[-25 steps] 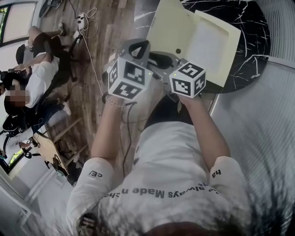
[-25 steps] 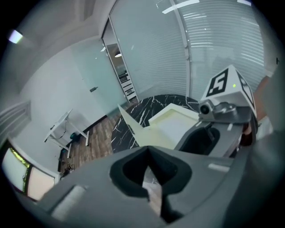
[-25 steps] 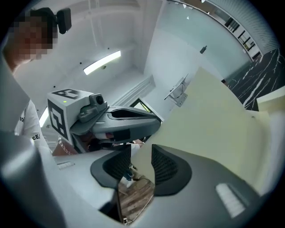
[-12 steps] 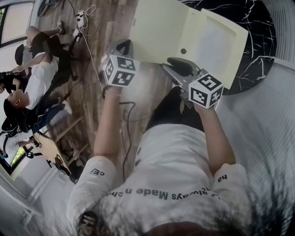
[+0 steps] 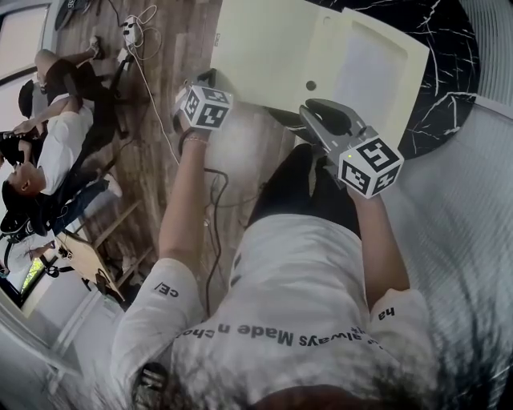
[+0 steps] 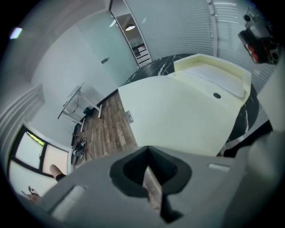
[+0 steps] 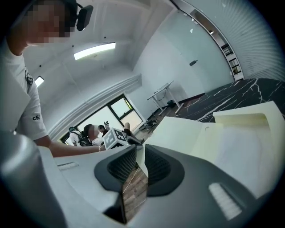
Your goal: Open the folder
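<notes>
The cream folder [image 5: 272, 48] lies opened flat on the round black marble table [image 5: 453, 48]. Its left cover [image 6: 178, 111] juts out past the table's edge, and its right half [image 5: 365, 72] holds a white sheet. My left gripper [image 5: 215, 80] hangs low by the cover's near left edge, clear of it; its jaw tips [image 6: 147, 149] meet with nothing between them. My right gripper [image 5: 311, 112] sits at the folder's near edge below the round snap [image 5: 311, 85]. Its jaws [image 7: 139, 149] have just been closing to a narrow gap, nothing pressed between the pads; the folder [image 7: 178, 133] shows beyond.
Wooden floor [image 5: 160, 160] runs left of the table, with a power strip and cables [image 5: 136, 24]. Seated people [image 5: 56, 136] and a small desk [image 5: 80, 256] are at far left. A ribbed wall [image 5: 473, 200] curves along the right.
The cover, half raised a second ago, now lies flat and open. My left gripper has dropped lower and drifted left. My right gripper has pulled back toward me and to the right.
</notes>
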A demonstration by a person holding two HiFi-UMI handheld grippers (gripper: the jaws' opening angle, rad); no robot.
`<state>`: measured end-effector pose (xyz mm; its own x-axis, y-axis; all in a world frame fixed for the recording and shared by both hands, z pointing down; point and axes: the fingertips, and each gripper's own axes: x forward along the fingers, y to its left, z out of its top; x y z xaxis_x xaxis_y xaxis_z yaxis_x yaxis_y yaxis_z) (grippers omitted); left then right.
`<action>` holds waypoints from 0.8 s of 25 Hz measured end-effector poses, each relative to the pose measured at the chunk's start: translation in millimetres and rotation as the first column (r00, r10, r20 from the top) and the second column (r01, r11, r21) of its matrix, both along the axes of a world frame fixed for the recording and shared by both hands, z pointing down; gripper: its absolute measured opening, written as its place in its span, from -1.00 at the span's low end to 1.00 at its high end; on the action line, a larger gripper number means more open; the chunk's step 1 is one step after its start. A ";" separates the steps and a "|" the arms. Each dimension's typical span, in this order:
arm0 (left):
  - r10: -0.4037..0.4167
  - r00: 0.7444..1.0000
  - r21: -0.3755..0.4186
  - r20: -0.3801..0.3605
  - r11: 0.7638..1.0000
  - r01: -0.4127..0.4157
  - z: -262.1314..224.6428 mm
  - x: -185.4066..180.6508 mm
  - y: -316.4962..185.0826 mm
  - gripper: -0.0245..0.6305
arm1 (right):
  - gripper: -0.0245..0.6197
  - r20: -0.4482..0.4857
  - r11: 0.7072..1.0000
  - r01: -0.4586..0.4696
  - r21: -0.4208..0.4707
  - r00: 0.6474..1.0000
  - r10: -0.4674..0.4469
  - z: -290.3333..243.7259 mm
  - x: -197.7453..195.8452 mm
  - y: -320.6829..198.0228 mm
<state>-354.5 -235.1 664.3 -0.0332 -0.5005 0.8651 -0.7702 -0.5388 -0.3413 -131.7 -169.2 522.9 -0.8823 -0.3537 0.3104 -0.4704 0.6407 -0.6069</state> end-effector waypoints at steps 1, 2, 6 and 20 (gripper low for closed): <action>-0.007 1.000 -0.007 -0.005 1.000 0.007 6.6 -1.0 -0.5 -0.92 | -0.74 -0.006 1.000 -0.004 0.003 1.000 0.004 0.3 3.2 -1.0; -0.016 1.000 -0.013 -0.011 1.000 0.016 12.8 -1.9 -0.8 -0.92 | -0.75 -0.010 1.000 -0.008 0.005 1.000 0.008 0.5 6.3 -2.1; -0.044 0.999 -0.047 -0.023 0.998 0.042 34.7 -5.6 3.0 -0.92 | -0.77 -0.019 1.000 -0.026 0.002 0.999 0.026 0.3 16.6 -3.4; -0.123 0.991 -0.079 -0.049 0.990 0.119 50.7 2.1 22.5 -0.92 | -0.81 -0.069 0.996 -0.093 0.016 0.993 0.093 -5.0 72.6 3.4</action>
<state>-352.4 -212.6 715.1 -0.0423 -0.4287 0.9025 -0.8473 -0.4633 -0.2598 -59.0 -165.9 517.9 -0.8220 -0.4374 0.3647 -0.5688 0.5995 -0.5631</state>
